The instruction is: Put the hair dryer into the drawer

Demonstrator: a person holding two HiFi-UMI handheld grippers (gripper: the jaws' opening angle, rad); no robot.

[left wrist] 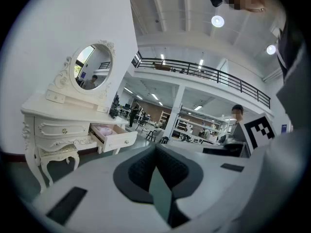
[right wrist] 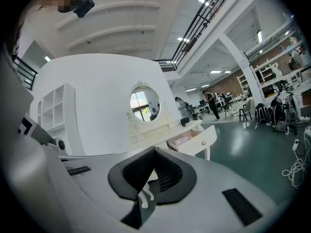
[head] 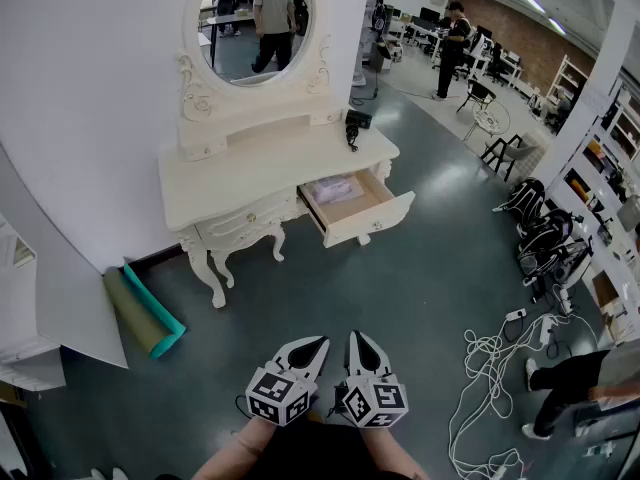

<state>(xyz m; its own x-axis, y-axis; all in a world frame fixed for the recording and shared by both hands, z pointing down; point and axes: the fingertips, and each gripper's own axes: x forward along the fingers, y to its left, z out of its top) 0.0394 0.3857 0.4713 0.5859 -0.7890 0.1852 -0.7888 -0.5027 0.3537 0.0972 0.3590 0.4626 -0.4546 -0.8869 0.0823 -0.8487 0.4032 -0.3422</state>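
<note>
Both shut, nothing held: left gripper (head: 318,344), right gripper (head: 357,340). Hair dryer (head: 352,125) far ahead, beyond open drawer (head: 356,208); person should approach, spread jaws early.

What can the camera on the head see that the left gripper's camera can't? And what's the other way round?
Only the head view shows the rolled green mat on the floor beside the table and the tangle of white cables. Only the left gripper view shows things up high: the balcony railing and the round ceiling lights. Both show the white dressing table, its round mirror, the open drawer and the left gripper, with its jaws together.
</note>
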